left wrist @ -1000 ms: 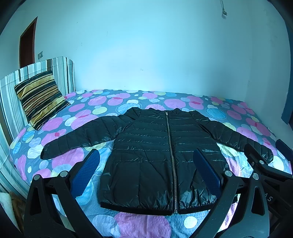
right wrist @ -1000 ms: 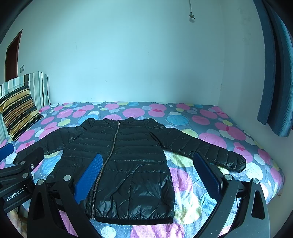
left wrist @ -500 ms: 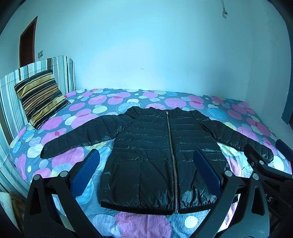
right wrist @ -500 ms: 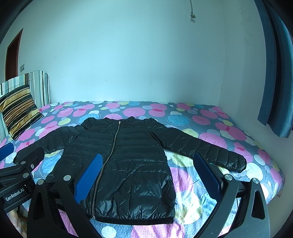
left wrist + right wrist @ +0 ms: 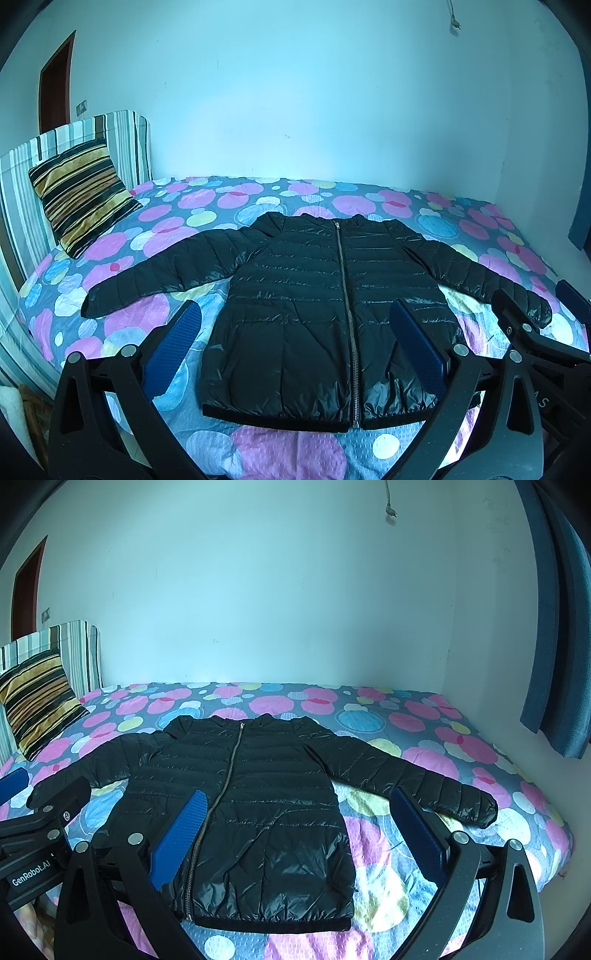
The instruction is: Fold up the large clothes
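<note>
1. Black jacket (image 5: 332,314) lies flat on the bed (image 5: 258,443), zipped, sleeves spread wide.
2. Left claw (image 5: 295,343) hovers apart, empty.
3. Right claw (image 5: 295,823) apart too, seemingly above the hem.

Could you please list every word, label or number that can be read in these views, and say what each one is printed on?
"GenRobot.AI": white lettering on the black body of the left gripper, seen in the right wrist view.
"AS": the end of a cut-off word on the black body of the right gripper, seen in the left wrist view; the rest is out of frame.
The black puffer jacket shows no readable label.
</note>
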